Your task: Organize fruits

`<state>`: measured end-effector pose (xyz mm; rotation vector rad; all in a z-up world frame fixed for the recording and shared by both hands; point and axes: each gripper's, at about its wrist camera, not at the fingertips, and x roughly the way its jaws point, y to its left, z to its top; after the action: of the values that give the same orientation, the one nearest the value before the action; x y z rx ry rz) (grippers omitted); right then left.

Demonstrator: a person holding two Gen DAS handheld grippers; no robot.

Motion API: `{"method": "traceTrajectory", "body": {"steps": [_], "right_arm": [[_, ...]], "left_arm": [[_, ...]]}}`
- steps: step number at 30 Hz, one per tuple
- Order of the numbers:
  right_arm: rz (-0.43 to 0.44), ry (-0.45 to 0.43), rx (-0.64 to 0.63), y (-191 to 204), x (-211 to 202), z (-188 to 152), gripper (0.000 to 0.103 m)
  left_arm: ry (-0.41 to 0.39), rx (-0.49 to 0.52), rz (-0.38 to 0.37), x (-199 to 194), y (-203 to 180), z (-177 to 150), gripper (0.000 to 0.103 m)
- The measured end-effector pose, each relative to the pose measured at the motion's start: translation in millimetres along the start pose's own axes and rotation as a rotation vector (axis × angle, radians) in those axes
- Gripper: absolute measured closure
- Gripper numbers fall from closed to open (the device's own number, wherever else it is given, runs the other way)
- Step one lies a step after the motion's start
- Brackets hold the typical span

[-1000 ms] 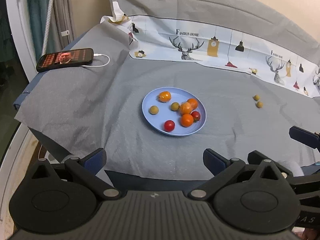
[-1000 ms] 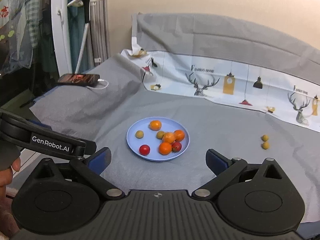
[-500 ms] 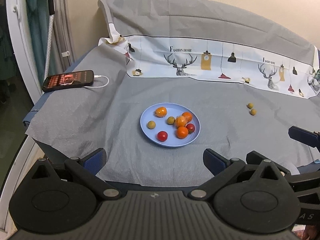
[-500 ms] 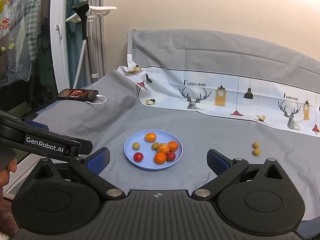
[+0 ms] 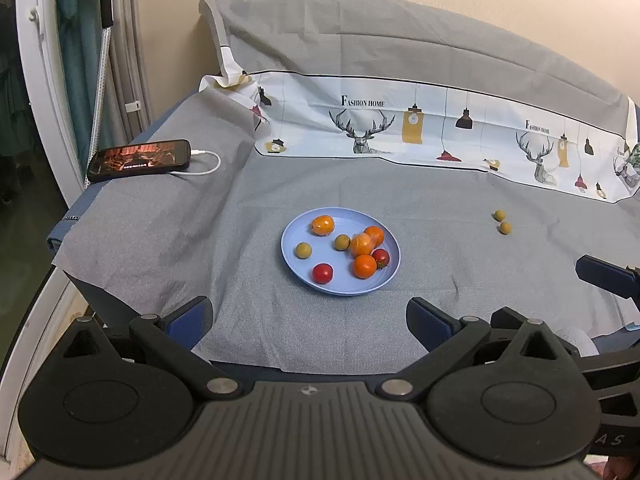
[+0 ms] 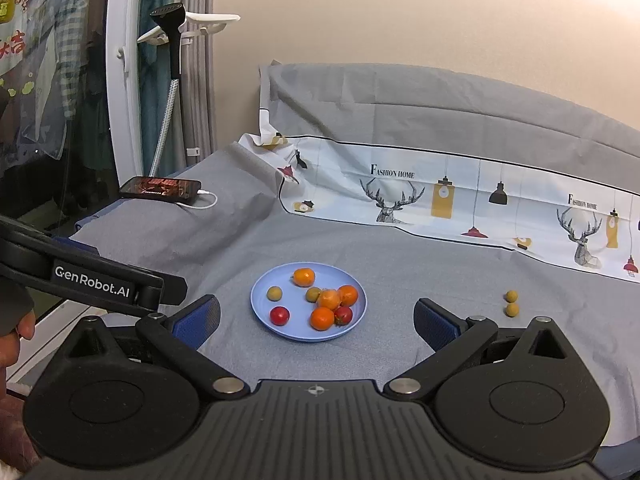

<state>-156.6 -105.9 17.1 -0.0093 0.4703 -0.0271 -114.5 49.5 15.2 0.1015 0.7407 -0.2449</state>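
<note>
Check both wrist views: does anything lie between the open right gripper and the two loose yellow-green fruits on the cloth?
Nothing visible does. Bare grey cloth separates the right gripper from the two loose fruits.

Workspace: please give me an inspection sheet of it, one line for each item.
Surface: grey cloth, wrinkled; printed deer cloth along the back.
Job's things: blue plate holds four orange fruits, two red tomatoes and two yellow-green fruits; two more yellow-green fruits lie on the cloth to its right.
Clutter: phone, screen lit, far left.
Grippers: left gripper and right gripper both open, empty, short of the plate.
Cables: white cable plugged into the phone.
Surroundings: beige wall, curtain, white frame, steamer on a stand at left.
</note>
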Motion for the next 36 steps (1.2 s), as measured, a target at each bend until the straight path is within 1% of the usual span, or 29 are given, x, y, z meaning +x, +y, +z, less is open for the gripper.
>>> {"method": "traceTrajectory", "body": {"steps": [11, 20, 30, 36], "right_arm": [[0.009, 0.027, -0.001, -1.4, 8.9, 0.3, 0.001], [0.016, 0.063, 0.012, -5.1, 22.5, -2.0, 0.001], [0.026, 0.113, 0.039, -12.0, 43.0, -8.1, 0.001], [0.016, 0.151, 0.082, -24.8, 60.1, -13.7, 0.001]], "left_arm": [[0.029, -0.007, -0.003, 12.2, 3.0, 1.4, 0.0], [0.07, -0.002, -0.004, 27.4, 2.1, 0.5, 0.0], [0.126, 0.016, 0.004, 51.3, -2.4, 2.6, 0.0], [0.157, 0.034, 0.014, 69.9, -8.7, 7.7, 0.0]]}}
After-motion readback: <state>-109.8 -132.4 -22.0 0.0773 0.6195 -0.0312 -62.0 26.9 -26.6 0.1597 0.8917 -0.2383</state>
